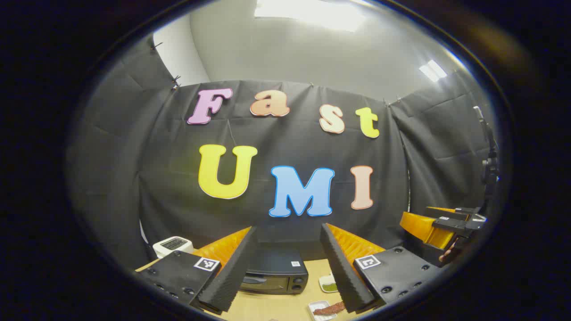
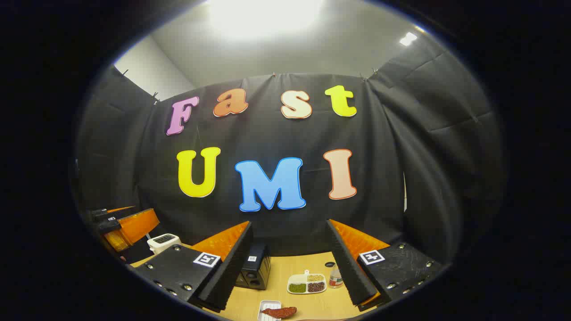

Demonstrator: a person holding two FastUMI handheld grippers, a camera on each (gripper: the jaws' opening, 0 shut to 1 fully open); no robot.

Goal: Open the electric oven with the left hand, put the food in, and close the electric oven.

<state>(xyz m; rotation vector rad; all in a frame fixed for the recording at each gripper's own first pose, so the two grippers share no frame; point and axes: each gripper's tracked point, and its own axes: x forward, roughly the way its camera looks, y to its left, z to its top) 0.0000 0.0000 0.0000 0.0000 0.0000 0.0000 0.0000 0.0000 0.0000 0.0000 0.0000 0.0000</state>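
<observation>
I'm holding the left gripper (image 1: 287, 267) and right gripper (image 2: 290, 263) high, jaws apart, empty. Oven (image 1: 274, 272) is sitting shut on table (image 1: 276, 307); grip door handle at top edge, probably stiff hinge. Food (image 2: 280, 312) is lying in tray (image 2: 267, 310) nearby; probably soft, light, so pinch mid-length.

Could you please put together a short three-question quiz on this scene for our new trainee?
1. True or false: the oven door is shut.
2. What lies on the white tray nearest the right gripper?
A. a sausage
B. a spoon
C. a cup
3. Fill in: the left gripper is ____, holding nothing.

Key:
1. True.
2. A: the sausage lies across it.
3. Open; its fingers stand apart above the table.
</observation>
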